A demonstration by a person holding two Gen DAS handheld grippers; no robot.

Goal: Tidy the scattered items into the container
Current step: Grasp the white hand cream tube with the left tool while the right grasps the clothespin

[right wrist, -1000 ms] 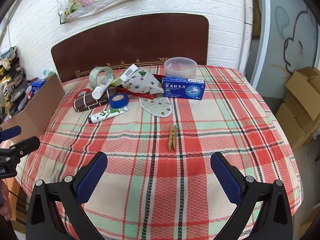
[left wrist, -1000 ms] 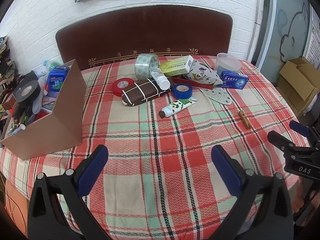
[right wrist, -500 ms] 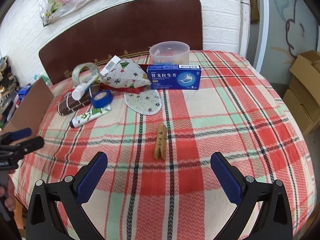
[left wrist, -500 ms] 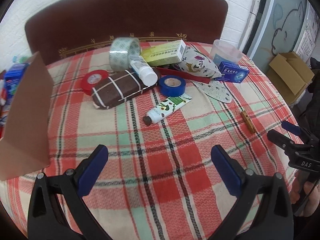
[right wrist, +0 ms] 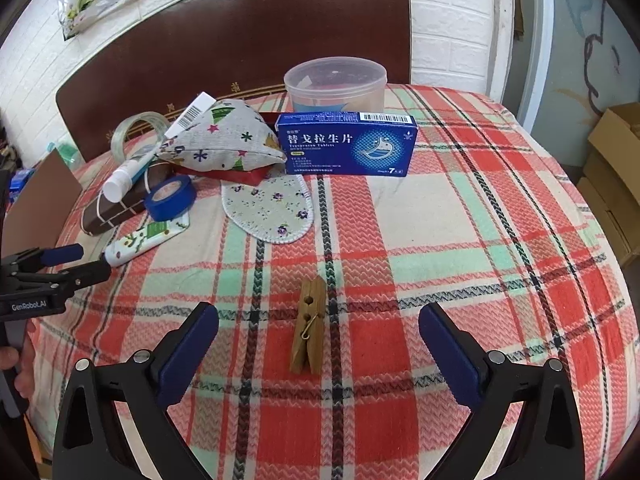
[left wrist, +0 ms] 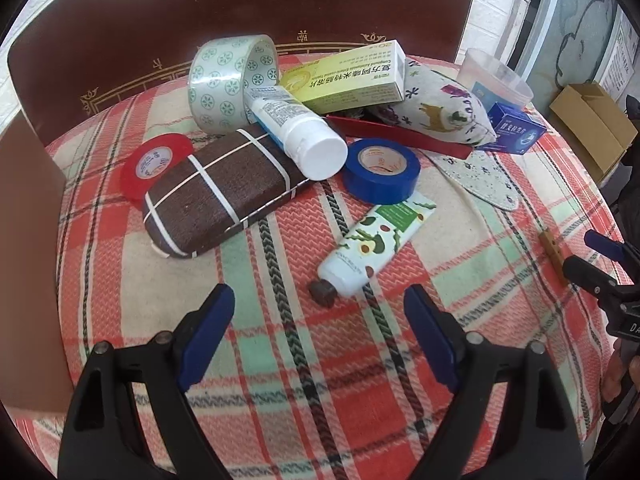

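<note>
Two handheld grippers reach over a plaid-covered worktop (right wrist: 480,208) strewn with small items. In the left wrist view, the left gripper (left wrist: 320,320) has its fingers apart and closing, nothing between them; the hand cream tube (left wrist: 372,248) lies just above them at frame centre, its dark cap nearest. A good grasp would likely straddle the tube's body across its width, not the cap. In the right wrist view, the right gripper (right wrist: 318,338) stands wide, closing slightly, with the wooden clothespin (right wrist: 309,328) lying lengthwise between its fingers, untouched. The cardboard box (left wrist: 24,240), the container, sits at the left edge.
</note>
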